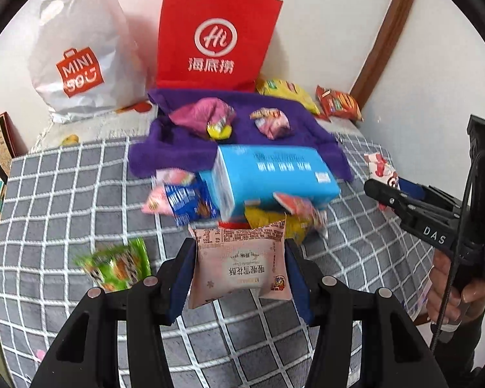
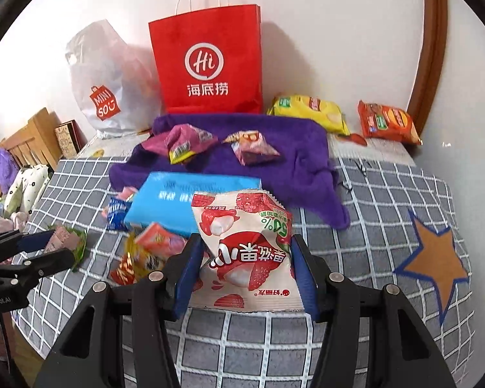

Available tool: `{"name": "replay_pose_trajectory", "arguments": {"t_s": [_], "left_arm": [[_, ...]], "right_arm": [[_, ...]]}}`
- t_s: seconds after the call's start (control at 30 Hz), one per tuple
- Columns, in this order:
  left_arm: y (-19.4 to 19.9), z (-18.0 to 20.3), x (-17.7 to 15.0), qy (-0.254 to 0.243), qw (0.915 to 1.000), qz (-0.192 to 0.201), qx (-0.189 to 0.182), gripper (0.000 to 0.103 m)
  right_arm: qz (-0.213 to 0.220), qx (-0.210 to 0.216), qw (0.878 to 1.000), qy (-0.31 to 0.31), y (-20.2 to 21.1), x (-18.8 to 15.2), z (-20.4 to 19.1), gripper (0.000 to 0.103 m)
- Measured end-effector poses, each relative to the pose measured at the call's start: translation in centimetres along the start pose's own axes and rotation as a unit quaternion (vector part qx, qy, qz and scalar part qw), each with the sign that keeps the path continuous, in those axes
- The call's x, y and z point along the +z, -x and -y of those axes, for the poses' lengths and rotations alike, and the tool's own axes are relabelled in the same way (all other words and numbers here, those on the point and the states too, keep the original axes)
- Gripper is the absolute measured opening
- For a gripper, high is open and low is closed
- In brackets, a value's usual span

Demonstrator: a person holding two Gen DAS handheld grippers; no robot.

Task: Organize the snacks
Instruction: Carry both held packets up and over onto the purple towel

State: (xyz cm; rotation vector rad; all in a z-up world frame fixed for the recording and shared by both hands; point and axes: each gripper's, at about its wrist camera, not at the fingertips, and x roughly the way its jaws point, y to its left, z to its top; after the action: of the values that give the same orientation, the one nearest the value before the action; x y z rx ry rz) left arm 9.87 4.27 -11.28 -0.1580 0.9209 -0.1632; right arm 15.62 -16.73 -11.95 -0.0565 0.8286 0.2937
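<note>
The left gripper [image 1: 241, 268] pinches a pink packet [image 1: 239, 270]; the right gripper [image 2: 244, 266] pinches a strawberry packet [image 2: 247, 252], both short of the purple towel [image 2: 294, 158]. Slick wrappers could slide out and drop onto the loose pile beside the blue box [image 1: 268, 174].

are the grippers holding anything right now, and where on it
Left gripper clamps a pale pink snack packet by its two side edges. Right gripper clamps a white-and-red strawberry snack packet across its sides.

Matt black plastic on left gripper [image 1: 241, 258], blue pads. Glossy pink foil snack packet [image 1: 239, 268], crinkled. Glossy white-red gummy bag [image 2: 247, 249]. Fuzzy purple towel [image 2: 294, 158], far. Woven grey checked cloth [image 2: 388, 200]. Smooth red paper bag [image 2: 207, 64]. Thin white plastic bag [image 1: 77, 48], far left.
</note>
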Motion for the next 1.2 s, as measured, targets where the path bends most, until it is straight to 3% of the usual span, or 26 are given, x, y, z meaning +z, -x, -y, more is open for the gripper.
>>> {"name": "replay_pose_trajectory", "arguments": {"t_s": [0.43, 1.2], "left_arm": [[0.8, -0.6, 5.6, -0.002, 0.9995, 0.032, -0.007, 0.051], [-4.2, -2.5, 14.8, 0.014, 0.9983, 0.056, 0.003, 0.051]], "right_arm": [[0.024, 0.010, 1.000, -0.003, -0.4, 5.5, -0.8, 0.054], [0.029, 0.007, 0.999, -0.011, -7.0, 14.1, 0.1, 0.054]]}}
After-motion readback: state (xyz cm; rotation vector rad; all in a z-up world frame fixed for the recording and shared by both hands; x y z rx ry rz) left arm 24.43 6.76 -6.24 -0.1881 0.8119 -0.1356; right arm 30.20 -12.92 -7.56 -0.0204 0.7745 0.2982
